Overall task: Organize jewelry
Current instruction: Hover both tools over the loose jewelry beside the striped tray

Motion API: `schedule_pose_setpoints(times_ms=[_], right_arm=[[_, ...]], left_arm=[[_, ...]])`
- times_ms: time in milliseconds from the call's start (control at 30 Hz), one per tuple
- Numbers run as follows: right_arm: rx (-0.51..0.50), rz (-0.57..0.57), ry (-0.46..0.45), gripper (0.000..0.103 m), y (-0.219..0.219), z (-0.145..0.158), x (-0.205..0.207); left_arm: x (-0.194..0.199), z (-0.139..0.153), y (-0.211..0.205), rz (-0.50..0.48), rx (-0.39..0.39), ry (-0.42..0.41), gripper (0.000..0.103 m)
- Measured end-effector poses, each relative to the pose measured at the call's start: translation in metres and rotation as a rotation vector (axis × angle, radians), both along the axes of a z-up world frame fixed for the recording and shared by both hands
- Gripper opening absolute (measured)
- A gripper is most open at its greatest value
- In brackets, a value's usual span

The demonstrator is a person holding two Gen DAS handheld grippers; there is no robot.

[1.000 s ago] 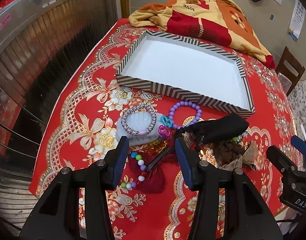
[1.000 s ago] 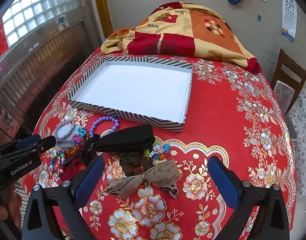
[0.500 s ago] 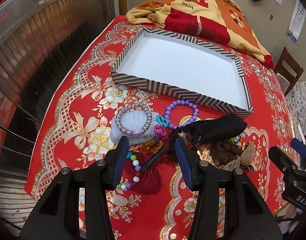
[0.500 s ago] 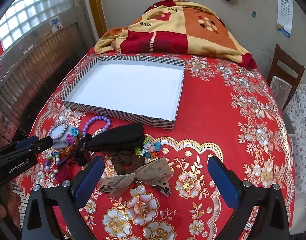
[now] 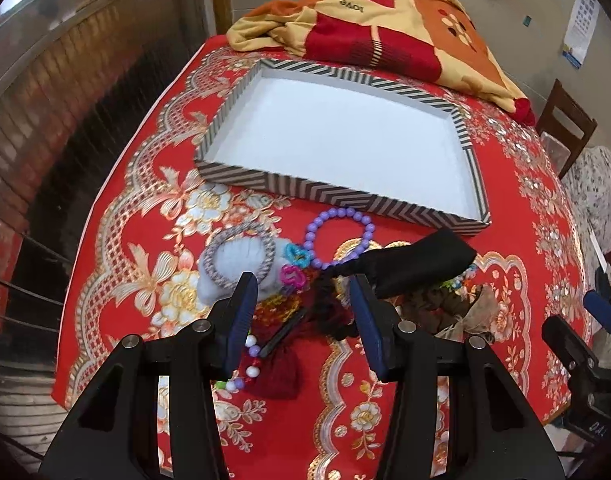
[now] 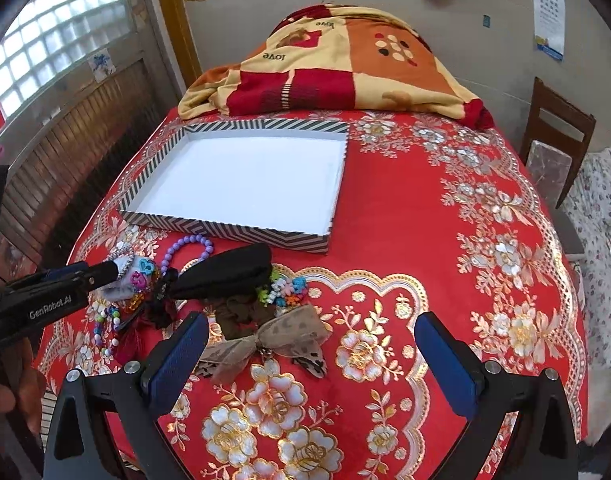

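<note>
A pile of jewelry lies on the red tablecloth before an empty striped tray (image 5: 337, 196) (image 6: 225, 232). In it are a purple bead bracelet (image 5: 339, 236) (image 6: 187, 246), a silver bangle (image 5: 241, 254) on a pale pouch, a black pouch (image 5: 421, 262) (image 6: 225, 270), a bead string (image 5: 247, 364) and a beige bow (image 6: 265, 344). My left gripper (image 5: 301, 296) is open and empty, over the pile's left part. My right gripper (image 6: 309, 336) is wide open and empty, just short of the bow.
A folded red and yellow blanket (image 5: 385, 20) (image 6: 337, 72) lies behind the tray. A railing and window run along the left. A wooden chair (image 6: 557, 136) stands at the right. The table's edge falls away close on the left.
My left gripper has moved forward and lower over the pile; its view has swung right. My right gripper has drifted slightly forward. Nothing was taken hold of.
</note>
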State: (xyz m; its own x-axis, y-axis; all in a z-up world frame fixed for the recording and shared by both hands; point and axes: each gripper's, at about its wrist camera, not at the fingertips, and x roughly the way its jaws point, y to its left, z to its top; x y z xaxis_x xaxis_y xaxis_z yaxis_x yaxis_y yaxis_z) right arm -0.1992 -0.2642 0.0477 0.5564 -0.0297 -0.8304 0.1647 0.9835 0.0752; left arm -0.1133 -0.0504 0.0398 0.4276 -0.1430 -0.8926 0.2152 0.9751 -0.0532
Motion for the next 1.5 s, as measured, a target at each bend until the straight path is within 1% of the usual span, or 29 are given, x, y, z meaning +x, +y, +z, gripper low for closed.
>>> schedule_pose_setpoints(times_ms=[200,533,767,867,967,1067,1233,1333,1500], right_arm=[[-0.013,-0.012,0.014,0.102,-0.006,0.002,-0.004],[-0.023,-0.016,-0.017,0.102,-0.008,0.019,-0.007],[0.001,-0.001,0.005,0.102,-0.003,0.009,-0.005],[0.025,0.011,0.003,0.102,-0.003,0.007,-0.001],[0.025,0.034,-0.017,0.102,-0.001,0.011,0.005],[0.046,0.049,-0.031,0.102,0.000,0.012,0.011],[0.048,0.095,-0.010,0.102,0.013,0.008,0.028],[0.057,0.125,-0.006,0.102,0.024,0.006,0.034],[0.047,0.156,0.016,0.102,0.034,0.000,0.041]], left_arm=[[0.003,0.001,-0.019,-0.050,-0.011,0.009,0.048],[0.012,0.005,-0.029,-0.062,-0.016,-0.001,0.048],[0.012,0.004,-0.025,-0.058,-0.015,0.001,0.048],[0.011,0.002,-0.016,-0.040,-0.012,0.006,0.048],[0.010,0.000,-0.003,-0.007,-0.013,0.004,0.048],[0.011,0.000,0.010,0.028,0.007,0.001,0.048],[0.016,0.004,0.036,0.092,0.001,-0.017,0.048],[0.016,0.008,0.048,0.124,0.017,-0.044,0.048],[0.019,0.004,0.061,0.152,0.024,-0.044,0.048]])
